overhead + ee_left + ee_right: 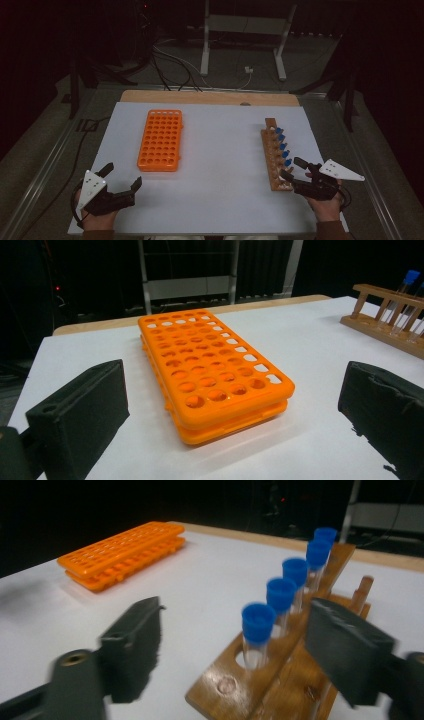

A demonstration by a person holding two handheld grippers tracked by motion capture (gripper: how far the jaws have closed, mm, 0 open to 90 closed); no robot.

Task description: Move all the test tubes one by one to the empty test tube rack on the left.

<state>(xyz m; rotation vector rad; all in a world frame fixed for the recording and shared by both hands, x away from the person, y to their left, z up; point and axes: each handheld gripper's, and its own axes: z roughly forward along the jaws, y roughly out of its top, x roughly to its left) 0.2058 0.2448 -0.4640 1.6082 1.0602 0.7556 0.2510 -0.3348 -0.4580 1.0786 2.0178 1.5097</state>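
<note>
High view: right gripper (295, 169) at lower right of the frame, jaws spread wide, just beside the near end of the wooden rack (276, 155); left gripper (122, 176) at lower left, jaws also apart and holding nothing, short of the orange rack (161, 140) left of centre on the white table (220, 165). Left gripper view: orange rack (215, 372) across the middle, every visible hole vacant, both black jaws well apart at the bottom corners; end of the wooden rack (387, 320) at upper right. Right gripper view: five blue-capped tubes in a row up the wooden rack (280, 670), nearest tube (257, 635) at centre between the parted jaws, untouched; tubes look clear and empty. Likely step: taking that nearest tube. Best done by centring on the glass below the cap, closing gently, then lifting straight up along the hole, clear of the neighbouring cap.
</note>
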